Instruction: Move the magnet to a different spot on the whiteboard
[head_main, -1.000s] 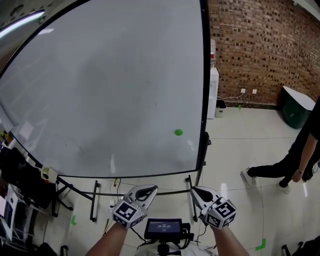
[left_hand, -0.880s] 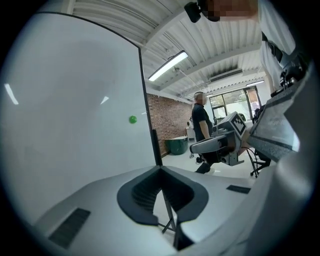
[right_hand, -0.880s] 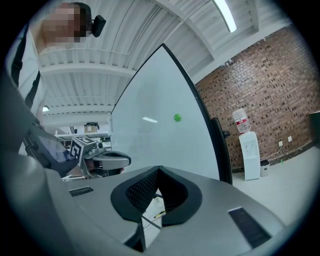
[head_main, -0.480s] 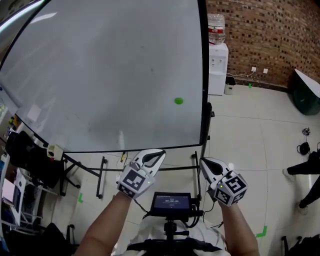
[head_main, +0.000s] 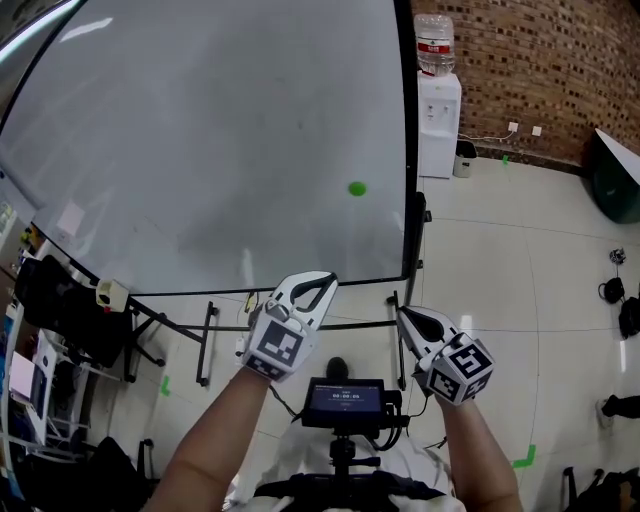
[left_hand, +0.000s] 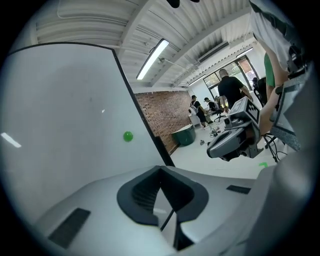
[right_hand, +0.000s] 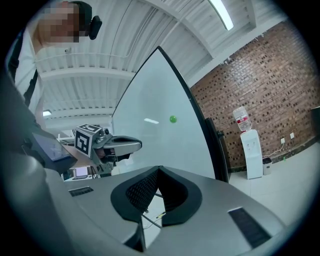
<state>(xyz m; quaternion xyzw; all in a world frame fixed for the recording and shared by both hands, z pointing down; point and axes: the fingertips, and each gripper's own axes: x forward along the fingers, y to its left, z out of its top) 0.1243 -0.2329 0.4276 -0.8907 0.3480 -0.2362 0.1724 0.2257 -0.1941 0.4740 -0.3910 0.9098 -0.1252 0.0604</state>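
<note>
A small round green magnet (head_main: 357, 188) sticks to the large whiteboard (head_main: 200, 140), near its right edge and lower half. It also shows in the left gripper view as the magnet (left_hand: 128, 136) and in the right gripper view as the magnet (right_hand: 173, 119). My left gripper (head_main: 325, 279) is shut and empty, held below the board's bottom edge, well short of the magnet. My right gripper (head_main: 402, 313) is shut and empty too, lower and to the right. In the left gripper view the left gripper (left_hand: 161, 170) has its jaws meeting at the tip; the right gripper (right_hand: 159, 169) looks the same.
The whiteboard stands on a black wheeled frame (head_main: 205, 345). A water dispenser (head_main: 438, 105) stands against the brick wall (head_main: 530, 60) at the right. Cluttered shelves and bags (head_main: 55, 320) sit at the left. A mounted screen (head_main: 345, 398) hangs at my chest.
The view has shifted so the board and magnet sit higher in the frame. Both grippers have risen toward the board's bottom edge, the left one more. The person at the right has gone out of view.
</note>
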